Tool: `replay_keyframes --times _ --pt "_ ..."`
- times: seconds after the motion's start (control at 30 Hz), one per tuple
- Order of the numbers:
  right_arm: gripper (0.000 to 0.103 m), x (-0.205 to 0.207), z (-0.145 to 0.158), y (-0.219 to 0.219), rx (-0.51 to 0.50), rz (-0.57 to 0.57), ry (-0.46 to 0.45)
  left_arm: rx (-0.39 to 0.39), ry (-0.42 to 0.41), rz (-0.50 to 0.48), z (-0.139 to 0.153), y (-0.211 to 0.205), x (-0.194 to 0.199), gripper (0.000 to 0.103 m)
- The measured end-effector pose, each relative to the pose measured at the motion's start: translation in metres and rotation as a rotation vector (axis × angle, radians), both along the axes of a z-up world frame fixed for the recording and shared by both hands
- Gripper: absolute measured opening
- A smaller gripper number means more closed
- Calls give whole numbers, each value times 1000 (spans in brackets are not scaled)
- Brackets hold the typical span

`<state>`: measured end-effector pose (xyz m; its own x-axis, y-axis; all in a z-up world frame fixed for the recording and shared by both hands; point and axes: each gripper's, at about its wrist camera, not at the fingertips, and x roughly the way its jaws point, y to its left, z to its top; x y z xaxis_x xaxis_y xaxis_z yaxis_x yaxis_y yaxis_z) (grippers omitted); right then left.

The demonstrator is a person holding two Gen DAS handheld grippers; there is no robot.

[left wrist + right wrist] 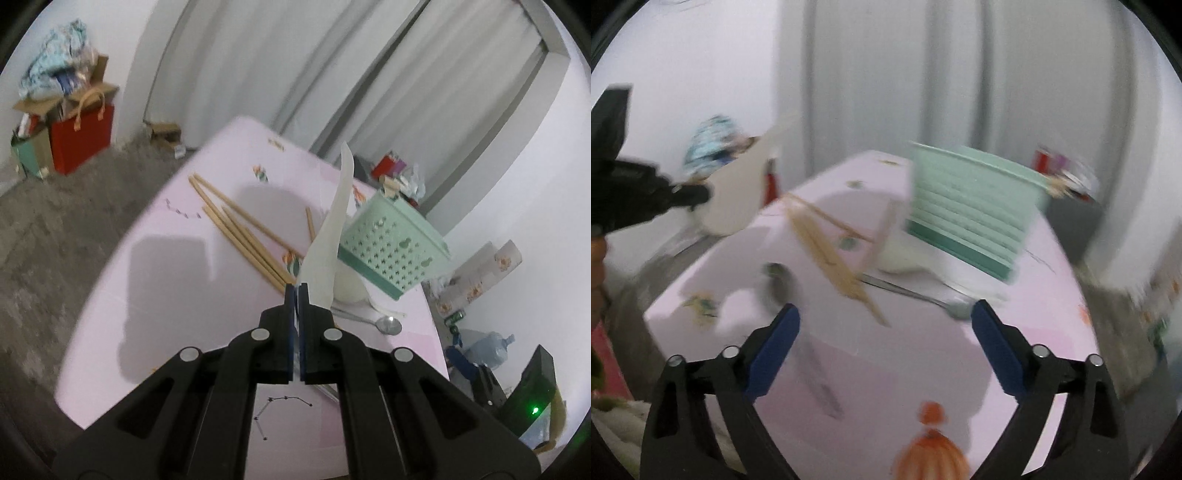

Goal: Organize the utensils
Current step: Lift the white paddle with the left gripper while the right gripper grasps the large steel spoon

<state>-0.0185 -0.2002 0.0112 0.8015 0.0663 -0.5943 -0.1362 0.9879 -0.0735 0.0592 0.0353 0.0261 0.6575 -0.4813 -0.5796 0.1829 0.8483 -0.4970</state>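
Observation:
My left gripper (pixel 297 285) is shut on a white plastic spoon (pixel 334 236) and holds it in the air above the pink table (pixel 177 295). It also shows in the right wrist view (pixel 698 195), at the left with the white spoon (pixel 738 195). Several wooden chopsticks (pixel 240 229) lie on the table. A mint green perforated basket (pixel 391 247) stands at the right. A metal spoon (pixel 388 325) lies below the basket. My right gripper (pixel 884 314) is open and empty above the table, near the chopsticks (pixel 827 254) and the metal spoon (pixel 923 299).
A white bowl (pixel 349 291) sits beside the basket. A red bag (pixel 81 140) and boxes stand on the floor at the far left. Clutter and a water bottle (pixel 491 347) lie beyond the table's right edge. Curtains hang behind.

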Motion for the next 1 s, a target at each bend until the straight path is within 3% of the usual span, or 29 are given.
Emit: replay_keyframes --times 0.1,0.27,0.43,0.57,0.77,0.9,1.0 --pt "71 13 -6 35 -49 119 20 13 -31 33 7 12 -9 0" --pt "61 35 -26 79 -161 234 57 14 -41 64 6 29 -9 0" --pt "61 72 -36 79 -100 258 149 8 -30 69 -1 39 1 0" --pt "75 99 -41 70 -9 305 249 -6 -11 71 -8 48 10 0" --pt "74 116 -59 80 -55 360 332 -16 13 77 -17 53 15 0" --pt "44 121 -66 83 -72 365 371 -10 10 81 -15 55 18 0" --pt "44 121 -68 79 -58 356 379 -9 3 82 -13 56 19 0"
